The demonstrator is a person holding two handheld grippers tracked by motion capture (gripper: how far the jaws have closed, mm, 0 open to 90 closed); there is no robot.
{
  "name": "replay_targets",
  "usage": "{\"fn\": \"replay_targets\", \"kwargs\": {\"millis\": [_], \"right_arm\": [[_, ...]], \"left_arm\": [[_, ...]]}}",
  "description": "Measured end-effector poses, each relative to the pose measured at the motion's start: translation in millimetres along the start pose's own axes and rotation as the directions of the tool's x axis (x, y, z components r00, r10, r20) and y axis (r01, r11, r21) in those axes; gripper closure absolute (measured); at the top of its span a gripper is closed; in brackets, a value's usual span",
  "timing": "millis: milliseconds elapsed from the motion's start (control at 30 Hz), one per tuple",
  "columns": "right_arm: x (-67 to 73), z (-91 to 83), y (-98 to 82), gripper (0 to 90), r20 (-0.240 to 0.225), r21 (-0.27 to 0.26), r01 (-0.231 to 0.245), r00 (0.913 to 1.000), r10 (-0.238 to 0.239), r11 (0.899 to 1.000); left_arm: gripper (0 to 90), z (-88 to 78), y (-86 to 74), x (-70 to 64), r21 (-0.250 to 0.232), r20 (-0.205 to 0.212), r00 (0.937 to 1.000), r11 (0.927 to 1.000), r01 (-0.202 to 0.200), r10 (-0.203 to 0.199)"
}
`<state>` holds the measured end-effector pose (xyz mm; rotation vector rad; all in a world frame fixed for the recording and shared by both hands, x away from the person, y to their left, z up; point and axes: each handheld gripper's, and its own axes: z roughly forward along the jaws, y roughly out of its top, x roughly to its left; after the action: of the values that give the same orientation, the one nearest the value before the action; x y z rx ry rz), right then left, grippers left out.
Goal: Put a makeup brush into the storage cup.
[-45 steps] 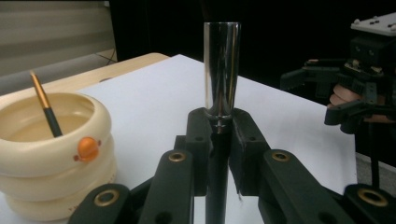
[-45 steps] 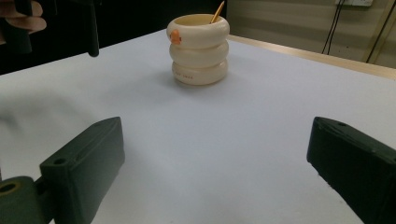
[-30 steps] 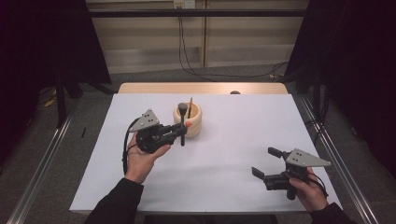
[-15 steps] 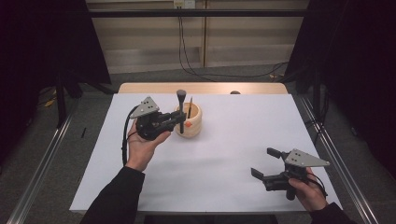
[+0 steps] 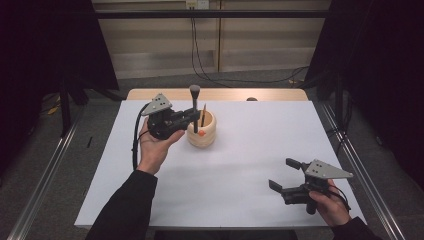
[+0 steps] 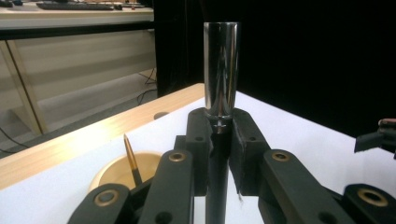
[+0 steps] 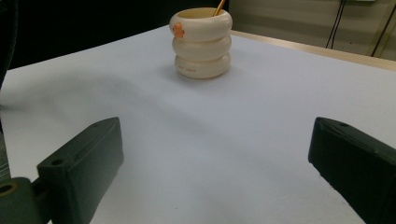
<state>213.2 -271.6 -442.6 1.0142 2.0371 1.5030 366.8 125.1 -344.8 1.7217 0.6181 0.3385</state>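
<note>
Two details are escaping us: the brush's (image 5: 194,107) lower end and the cup's (image 5: 202,134) contents. Left gripper (image 5: 190,118) is clenching the upright, chrome-capped brush beside the ribbed cream cup; right gripper (image 5: 286,176) is gaping empty.

White table (image 5: 240,200), dark curtains (image 5: 380,75), floor cables (image 5: 210,75)

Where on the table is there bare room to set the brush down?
Bare white table lies between the cream holder and the right gripper, and along the far right side. It is crowded only at the holder, where the left gripper holds the brush upright.
</note>
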Motion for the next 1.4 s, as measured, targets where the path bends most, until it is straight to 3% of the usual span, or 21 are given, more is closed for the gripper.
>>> {"fn": "replay_targets", "kwargs": {"millis": [100,133,167,233,300,333,367,467,567,600,633,667,733,767,900,933,1167,1233,1400], "right_arm": [[0.2,0.2,-0.1,2.7,0.000,-0.002,0.002,1.0000,-0.002,1.000],[0.2,0.4,-0.2,2.6,-0.003,-0.004,0.004,1.0000,-0.004,1.000],[0.4,0.3,-0.1,2.5,-0.004,-0.003,0.002,1.0000,-0.002,1.000],[0.3,0.7,-0.3,2.5,-0.002,-0.004,0.005,1.0000,-0.005,1.000],[0.6,0.4,-0.3,2.4,0.002,-0.004,-0.001,1.0000,0.001,1.000],[0.5,0.4,-0.3,2.4,0.000,-0.004,0.000,1.0000,0.000,1.000],[0.4,0.3,-0.3,2.4,0.001,-0.004,-0.001,1.0000,0.001,1.000],[0.5,0.3,-0.4,2.4,-0.001,-0.004,0.000,1.0000,0.000,1.000],[0.9,0.5,-0.4,2.3,-0.001,-0.002,-0.002,1.0000,0.002,1.000],[1.0,0.7,-0.5,2.3,-0.001,-0.001,0.000,1.0000,0.000,1.000],[1.1,0.9,-0.5,2.2,-0.003,-0.001,0.000,1.0000,0.000,1.000],[1.3,1.1,-0.6,2.1,-0.005,0.001,0.000,1.0000,0.000,1.000],[1.6,1.3,-0.6,2.0,-0.009,0.003,-0.003,1.0000,0.003,1.000],[1.6,1.4,-0.7,1.9,-0.009,0.003,-0.003,1.0000,0.003,1.000],[1.2,1.7,-1.1,1.1,-0.015,0.003,-0.004,0.9999,0.004,1.000],[1.2,1.7,-1.1,0.9,-0.013,0.003,-0.005,0.9999,0.005,1.000],[1.2,1.3,-0.9,0.0,-0.009,-0.005,0.002,1.0000,-0.002,1.000],[1.3,0.8,-0.9,0.0,-0.010,-0.004,0.003,0.9999,-0.003,1.000],[1.3,0.5,-0.7,0.0,-0.007,-0.003,0.003,1.0000,-0.004,1.000]], "left_arm": [[79.4,4.0,4.8,3.9,0.006,-0.019,0.9998,1.0000,-0.003,0.003],[79.4,6.1,5.8,5.8,0.000,-0.008,1.0000,1.0000,0.002,-0.002],[79.4,7.8,7.1,6.4,0.006,-0.032,0.9995,1.0000,0.000,0.000],[79.4,11.1,9.2,9.0,0.001,-0.040,0.9992,1.0000,0.005,-0.005],[79.4,14.5,10.2,11.7,-0.017,-0.045,0.9988,0.9996,0.021,-0.022],[79.4,15.5,10.9,14.1,-0.005,-0.038,0.9992,1.0000,0.005,-0.005],[79.4,17.4,10.9,14.2,-0.016,-0.043,0.9989,0.9997,0.018,-0.018],[79.4,18.9,13.3,17.3,-0.011,-0.055,0.9985,0.9999,0.001,-0.001],[79.4,22.5,14.5,19.5,-0.030,-0.036,0.9992,0.9994,0.016,-0.017],[79.4,22.8,15.6,19.9,-0.015,-0.054,0.9985,0.9999,0.008,-0.009],[79.4,24.6,15.6,21.4,-0.026,-0.040,0.9991,0.9996,0.012,-0.013],[79.4,25.2,16.3,22.3,-0.013,-0.058,0.9983,0.9999,0.003,-0.004],[79.4,26.9,16.7,25.7,-0.020,-0.057,0.9983,0.9998,0.006,-0.007],[79.4,28.7,16.1,26.2,-0.031,-0.051,0.9985,0.9993,0.020,-0.022],[79.4,33.1,13.6,29.1,-0.005,-0.071,0.9973,0.9999,0.015,-0.016],[79.4,34.6,12.6,30.4,-0.006,-0.057,0.9983,0.9999,0.011,-0.012],[79.4,43.6,6.8,32.1,0.018,-0.082,0.9966,0.9998,0.010,-0.008],[79.4,46.0,4.1,33.0,0.008,-0.066,0.9977,0.9998,0.016,-0.016],[79.4,49.4,-0.8,33.3,0.026,-0.077,0.9970,0.9996,0.013,-0.011]]}}
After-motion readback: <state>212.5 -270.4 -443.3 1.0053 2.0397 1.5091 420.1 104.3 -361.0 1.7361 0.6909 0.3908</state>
